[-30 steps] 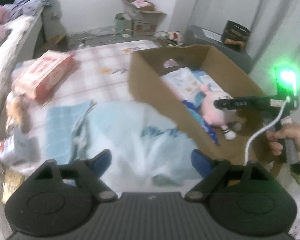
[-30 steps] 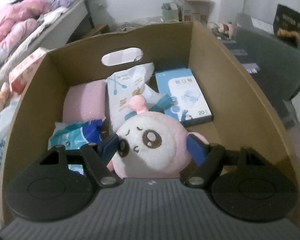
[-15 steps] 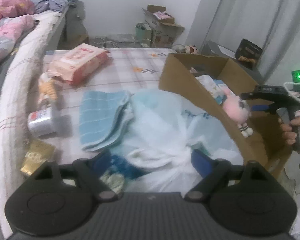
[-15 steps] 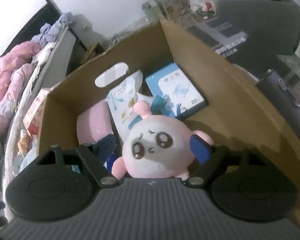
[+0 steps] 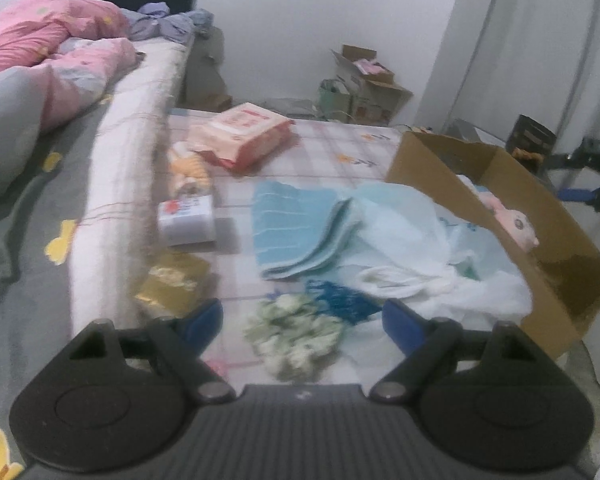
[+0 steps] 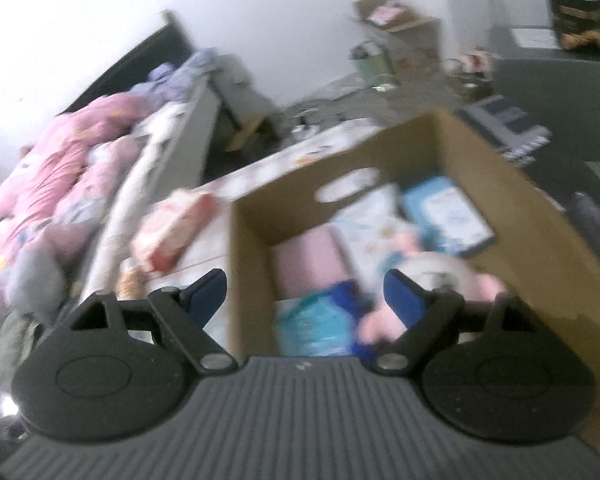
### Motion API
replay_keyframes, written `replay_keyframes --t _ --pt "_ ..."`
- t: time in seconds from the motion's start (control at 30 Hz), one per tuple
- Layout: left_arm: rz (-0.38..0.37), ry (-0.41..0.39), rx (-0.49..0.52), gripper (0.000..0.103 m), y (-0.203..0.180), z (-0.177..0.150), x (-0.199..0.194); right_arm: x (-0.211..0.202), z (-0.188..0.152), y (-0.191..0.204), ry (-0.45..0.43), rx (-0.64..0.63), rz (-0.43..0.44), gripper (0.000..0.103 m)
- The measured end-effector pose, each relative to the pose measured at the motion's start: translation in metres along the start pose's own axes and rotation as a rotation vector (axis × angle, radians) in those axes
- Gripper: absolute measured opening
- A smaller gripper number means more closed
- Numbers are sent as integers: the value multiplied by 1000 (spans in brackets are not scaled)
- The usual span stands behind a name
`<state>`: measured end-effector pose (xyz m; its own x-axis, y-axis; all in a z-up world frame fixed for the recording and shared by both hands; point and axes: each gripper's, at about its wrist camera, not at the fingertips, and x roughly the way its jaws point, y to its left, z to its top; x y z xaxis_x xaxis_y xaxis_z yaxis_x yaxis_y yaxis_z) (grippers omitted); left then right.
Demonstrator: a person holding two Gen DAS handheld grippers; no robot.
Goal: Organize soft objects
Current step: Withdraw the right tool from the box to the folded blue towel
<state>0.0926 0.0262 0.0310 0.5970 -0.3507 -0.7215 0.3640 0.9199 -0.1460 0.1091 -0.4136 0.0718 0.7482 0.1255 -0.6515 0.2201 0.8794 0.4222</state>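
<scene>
A pink and white plush (image 6: 444,276) lies inside the cardboard box (image 6: 252,248), down behind my right gripper's right-hand finger. My right gripper (image 6: 304,290) hangs over the box's near left corner, its jaws opening with nothing between them. In the left wrist view the plush (image 5: 516,226) peeks over the box wall (image 5: 432,168). My left gripper (image 5: 302,314) is open above the checked bedspread, over a green-white scrunchie (image 5: 296,336) and a blue knitted piece (image 5: 340,304). Beyond them lie a folded light-blue towel (image 5: 296,228) and a white plastic bag (image 5: 404,216).
A pink wipes pack (image 5: 244,136), a snack bag (image 5: 188,168), a white tissue pack (image 5: 186,220) and a gold packet (image 5: 172,280) lie along the left side. A pink quilt (image 5: 40,48) is on the bed. The box also holds a blue carton (image 6: 444,216).
My right gripper has let go of the plush, widened and risen above the box. My left gripper has drawn away from the box, so the scrunchie now sits between its fingers.
</scene>
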Motion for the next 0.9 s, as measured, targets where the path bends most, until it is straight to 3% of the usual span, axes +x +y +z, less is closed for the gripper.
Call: replay_keyframes --t 0.33,0.5,0.67,0.9 --pt "86 -61 17 88 28 -10 -4 46 -15 139 177 -154 207 86" --pt "107 -80 34 88 35 -12 3 76 -25 193 247 -215 268 86" --pt "69 -93 63 88 26 -10 22 114 -30 222 297 -260 258 86" --pt "11 -47 30 77 20 15 71 192 -13 219 407 -258 126 85"
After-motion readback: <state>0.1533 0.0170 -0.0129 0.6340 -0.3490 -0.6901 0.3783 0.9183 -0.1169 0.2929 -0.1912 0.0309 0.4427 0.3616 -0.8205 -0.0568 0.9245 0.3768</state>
